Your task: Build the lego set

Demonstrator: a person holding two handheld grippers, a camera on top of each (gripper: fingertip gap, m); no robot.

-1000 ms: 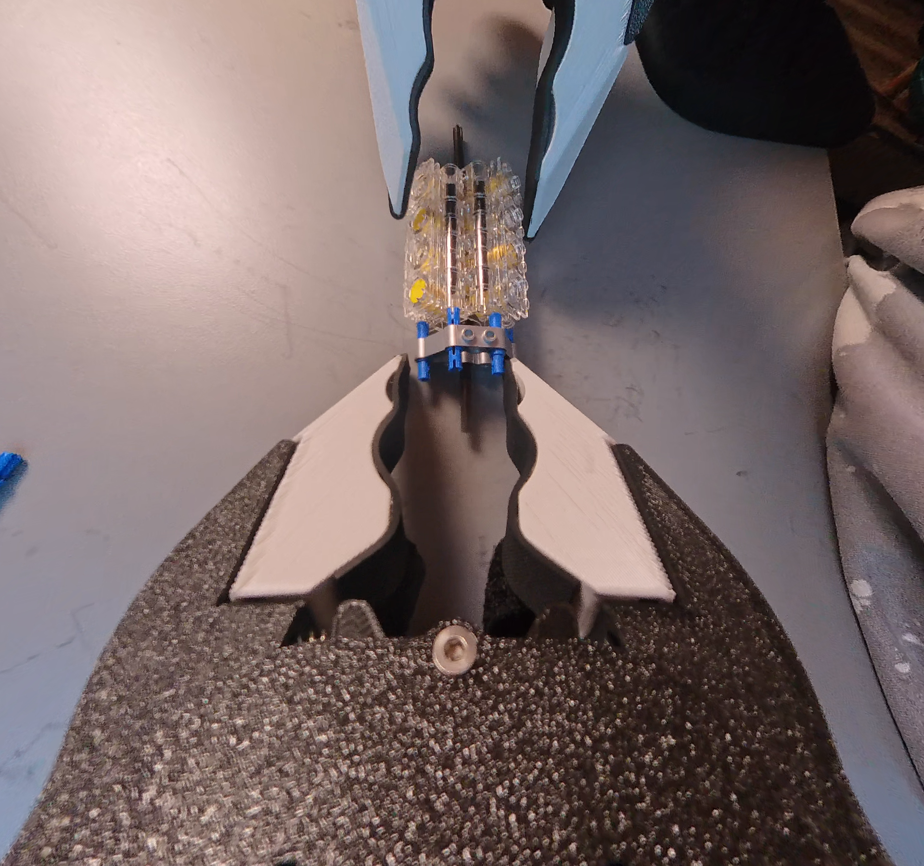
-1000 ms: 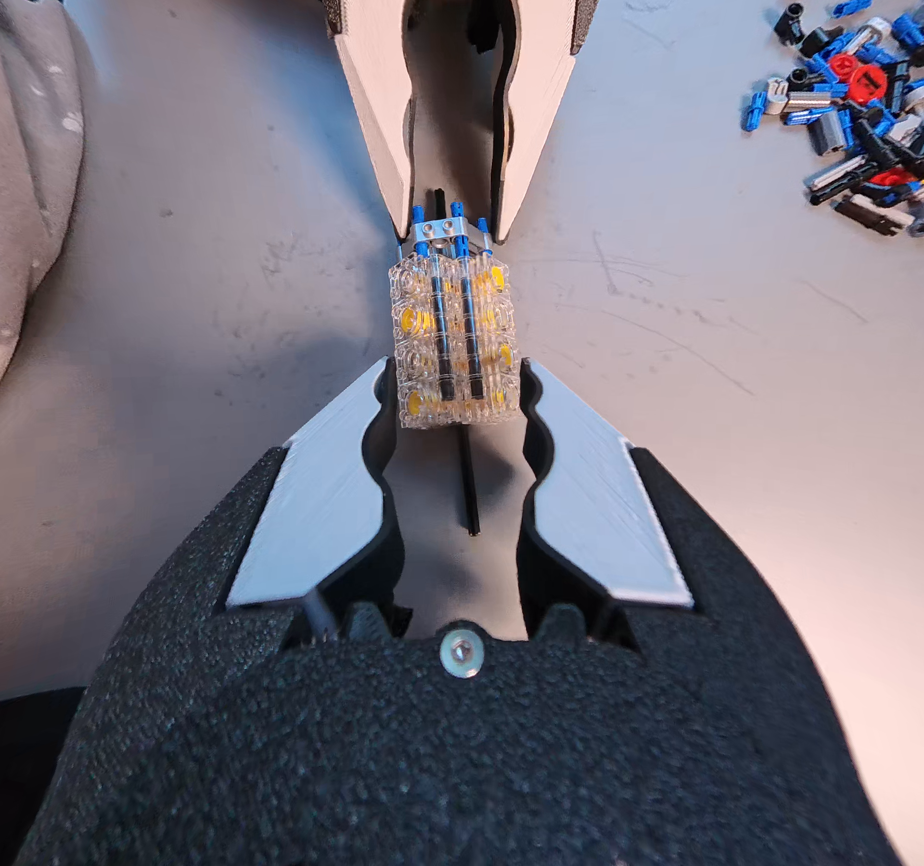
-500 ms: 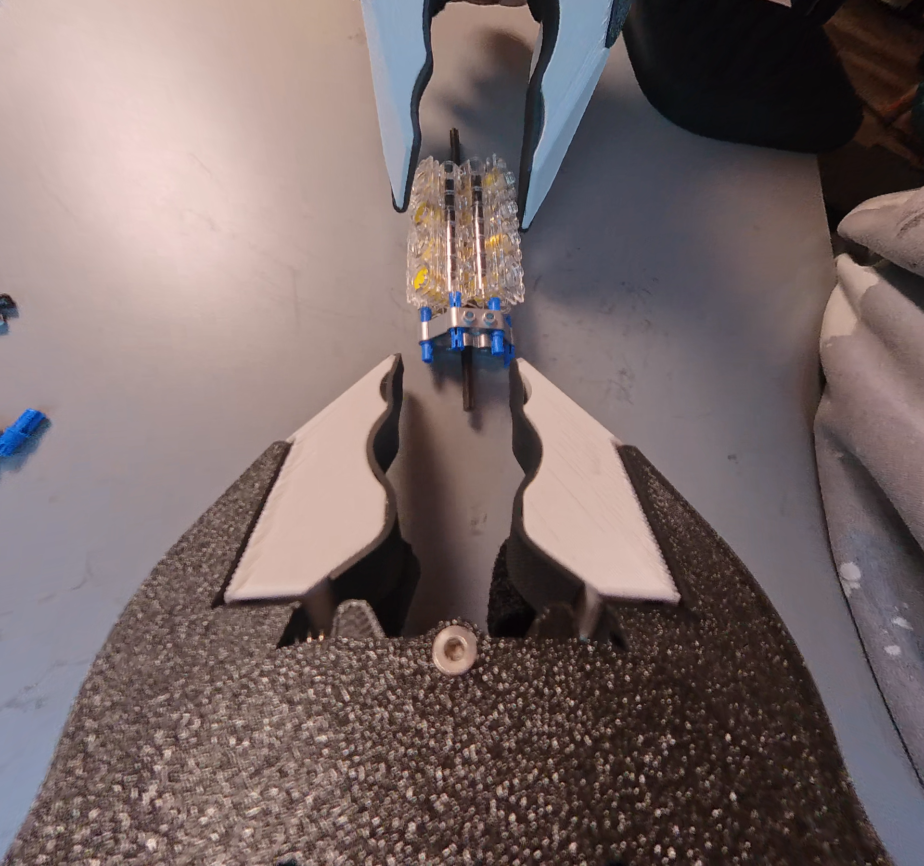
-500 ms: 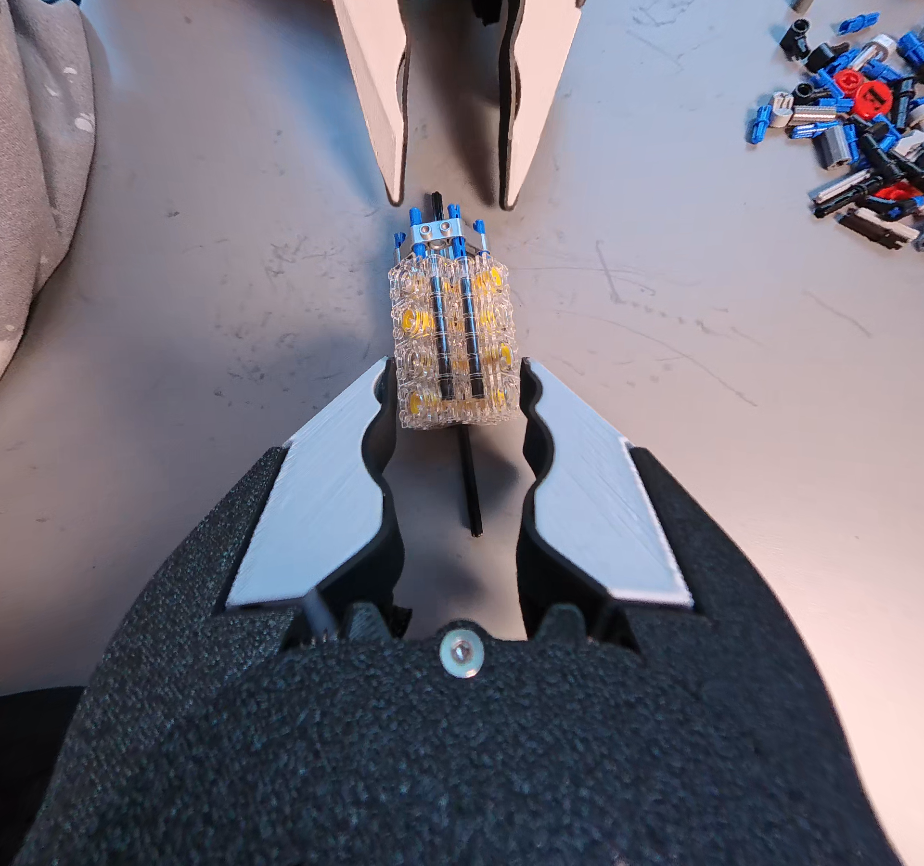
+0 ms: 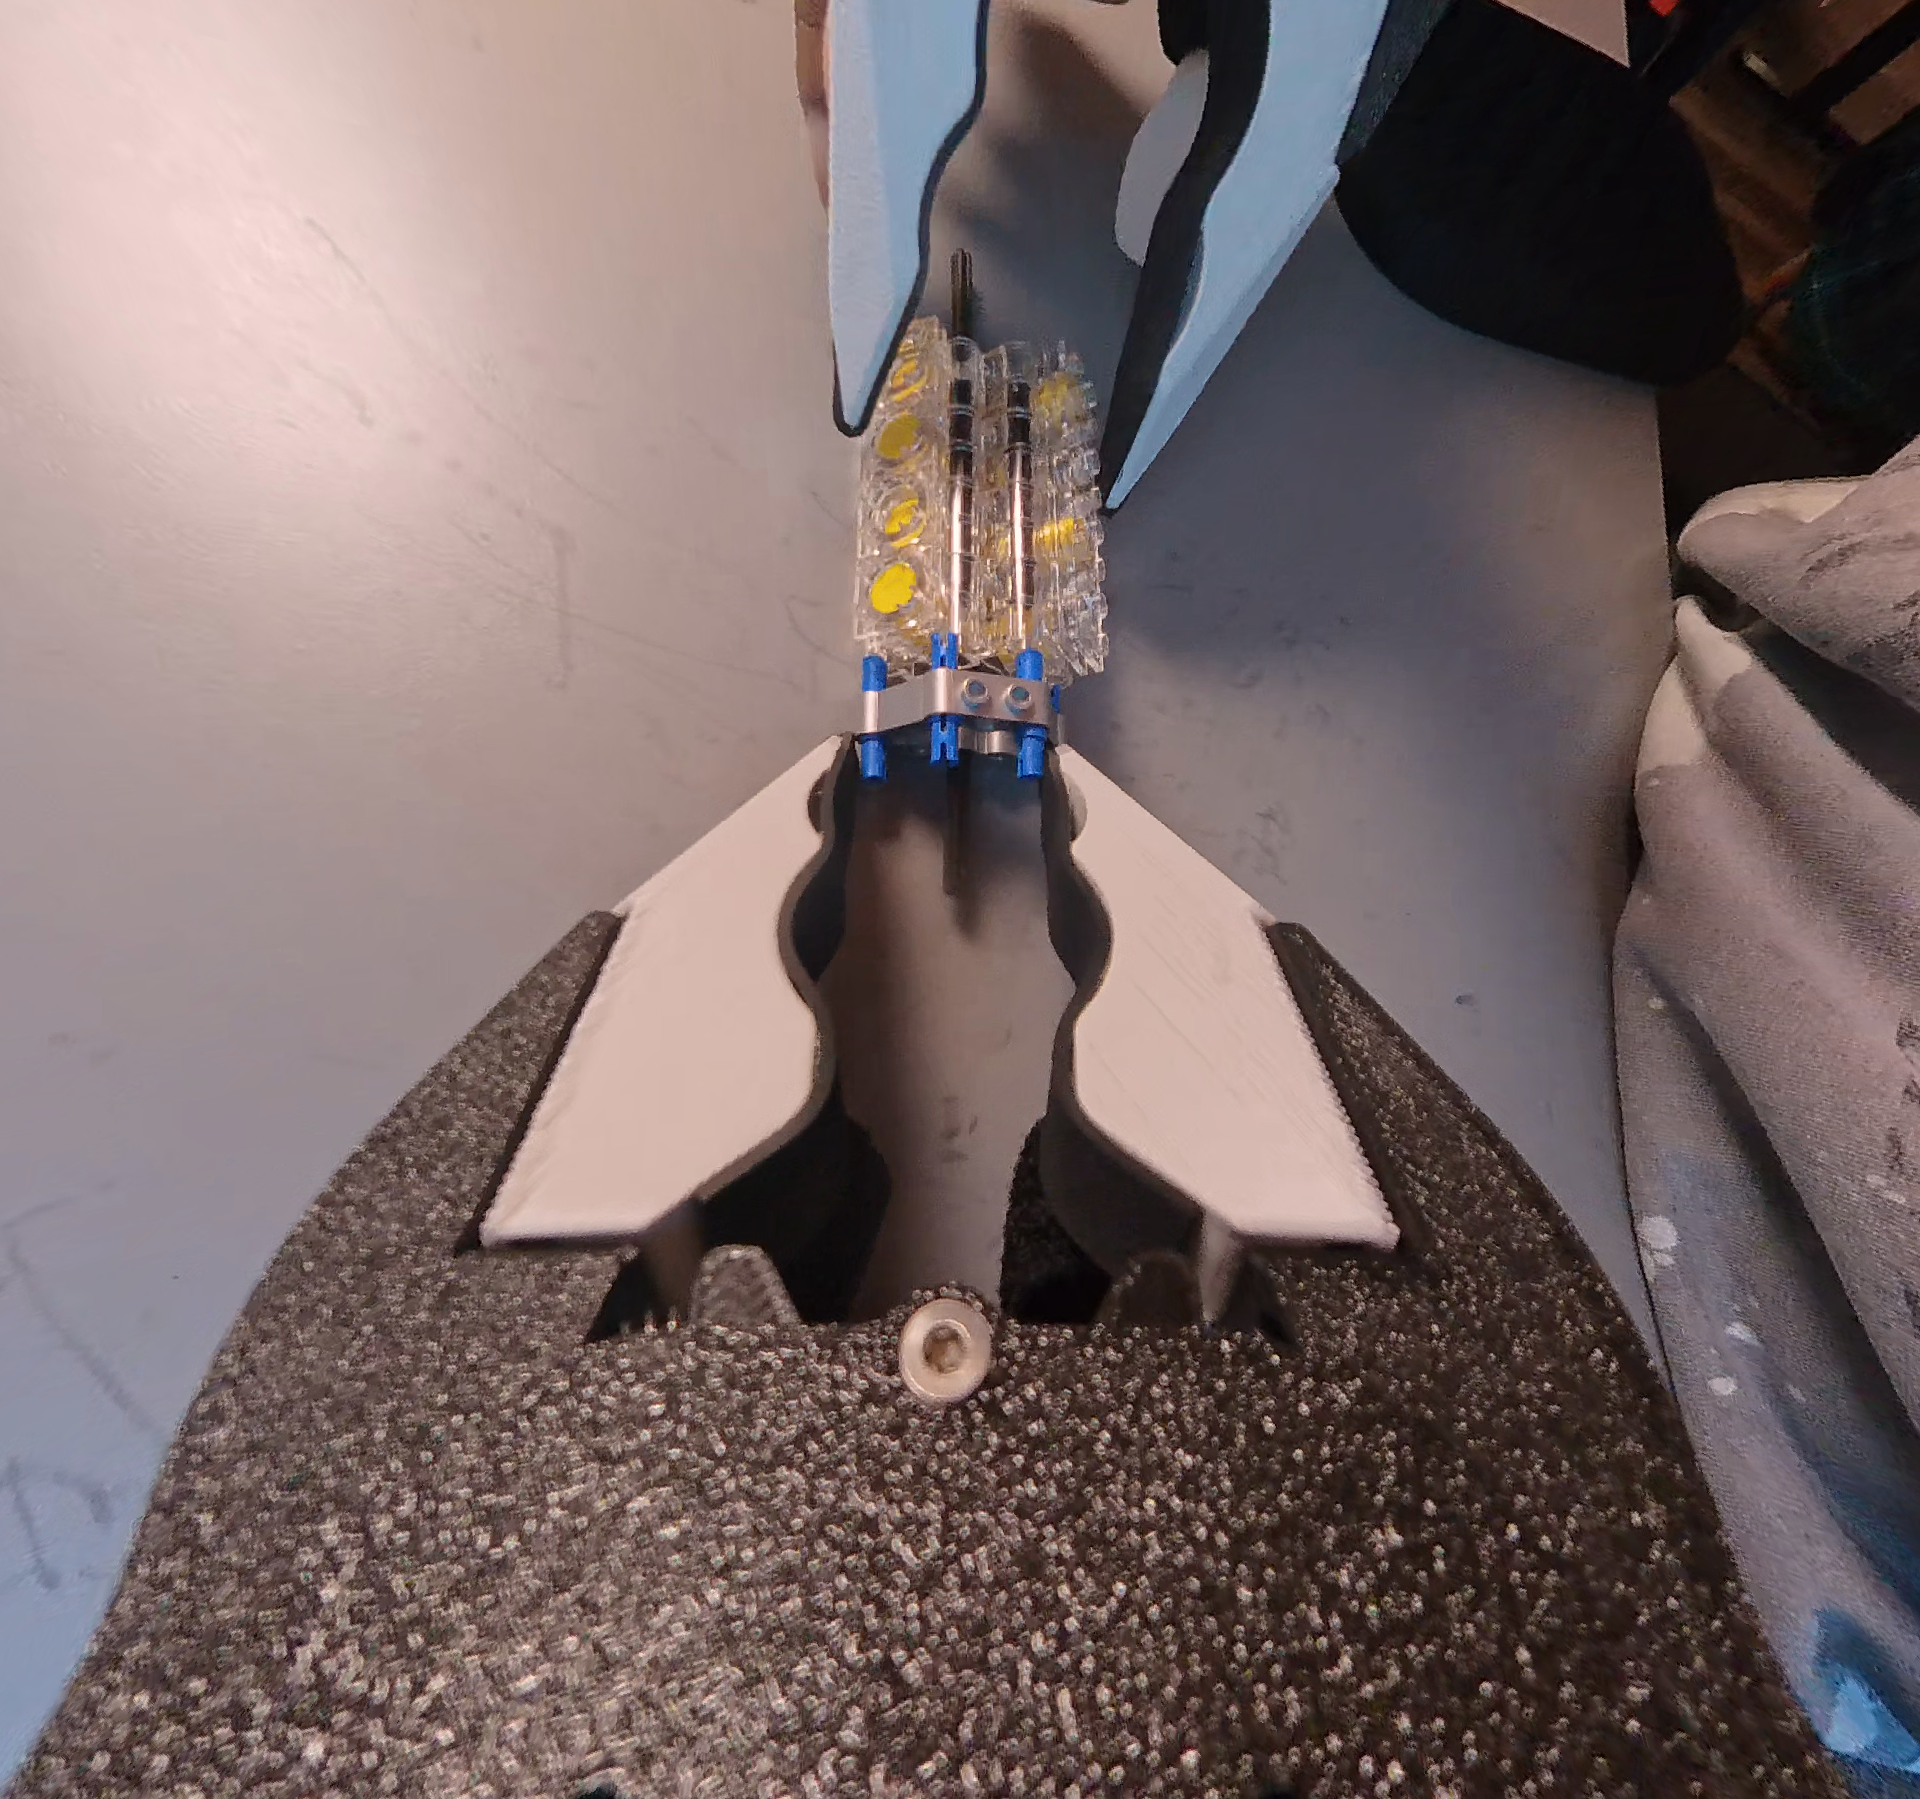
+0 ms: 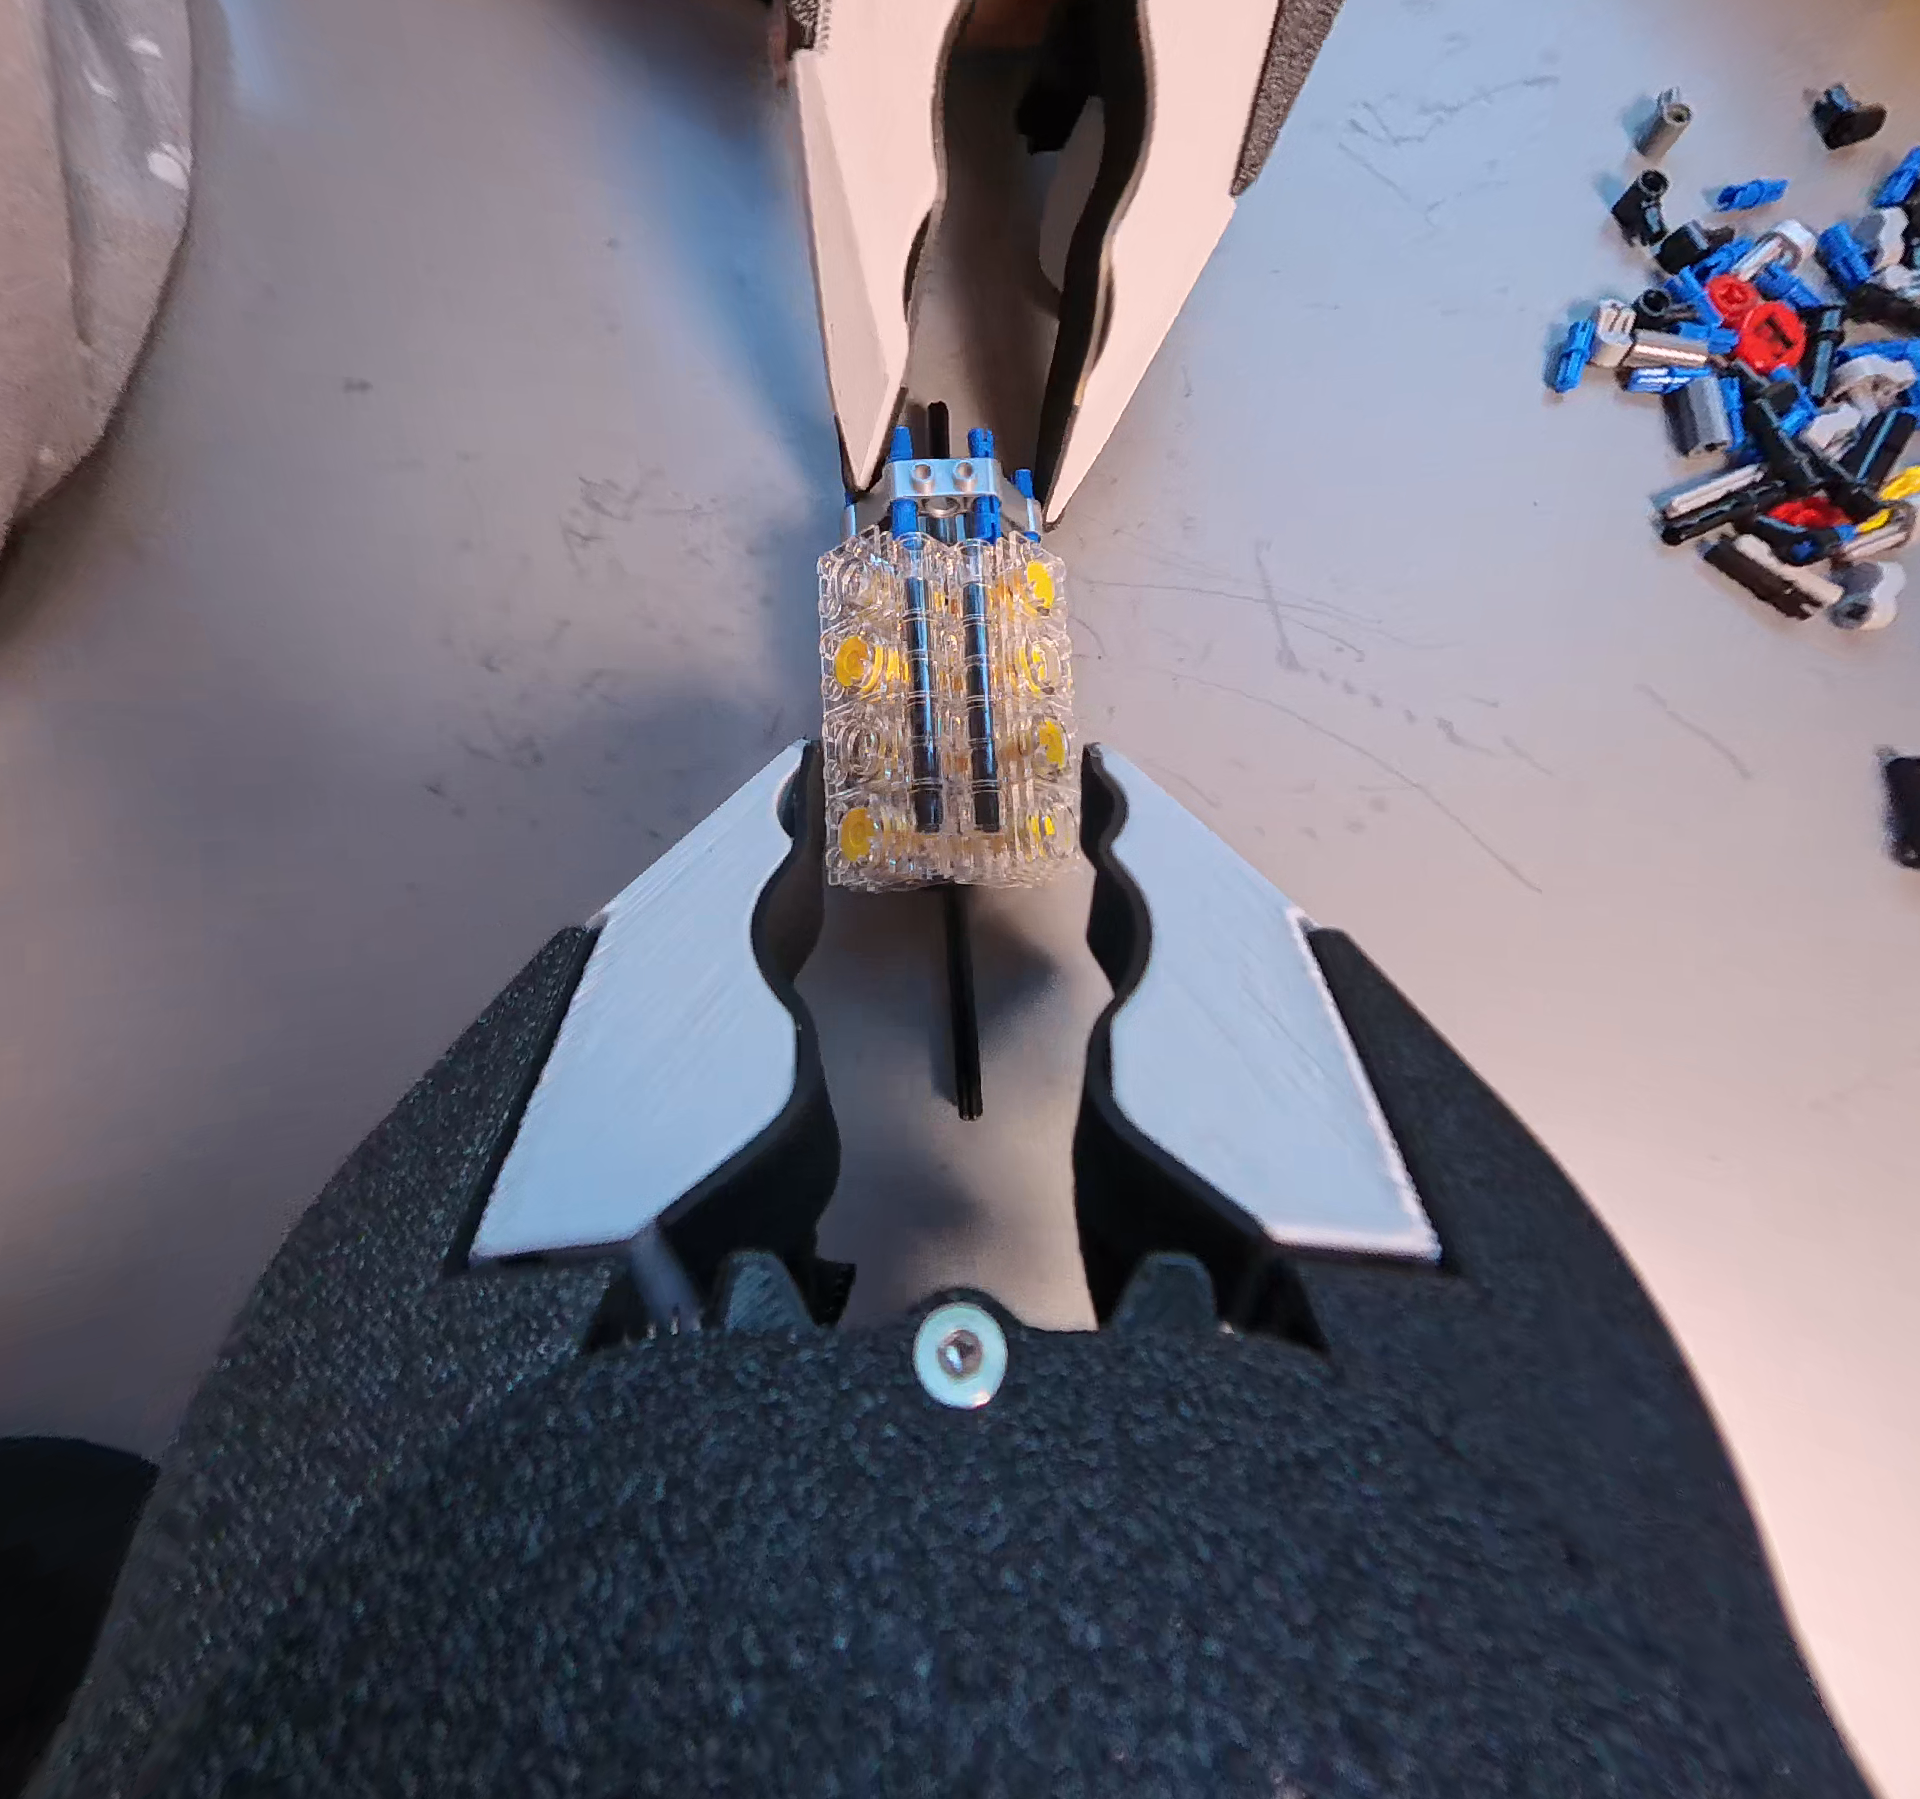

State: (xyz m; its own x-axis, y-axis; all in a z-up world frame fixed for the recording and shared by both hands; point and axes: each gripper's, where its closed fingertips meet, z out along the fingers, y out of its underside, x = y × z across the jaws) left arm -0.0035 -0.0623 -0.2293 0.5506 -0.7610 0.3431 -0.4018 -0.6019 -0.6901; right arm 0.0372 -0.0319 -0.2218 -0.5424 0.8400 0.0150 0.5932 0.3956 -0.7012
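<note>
A: A scuffed grey table (image 6: 416, 523) lay under a clear block (image 6: 945, 721) of see-through plates with yellow studs, a black axle (image 6: 964, 1011) running through it. Where were the grippers?

B: Facing each other, the block between them. The right gripper (image 6: 945, 814) had its fingertips tight against the block's near end, seemingly clamping it. The left gripper (image 5: 951, 762) sat narrowly parted at the block's far end, its tips touching the blue pins (image 5: 940, 700) of a grey bracket (image 5: 992, 700); a firm hold couldn't be confirmed.

A: And the risk?

B: Likely a twist. With both ends pinched, uneven pulling could pop the bracket off or split the stacked plates.

A: Anything beside the block?

B: Loose parts (image 6: 1766, 399) lay well to its right, grey cloth (image 6: 73, 191) to its left.
</note>
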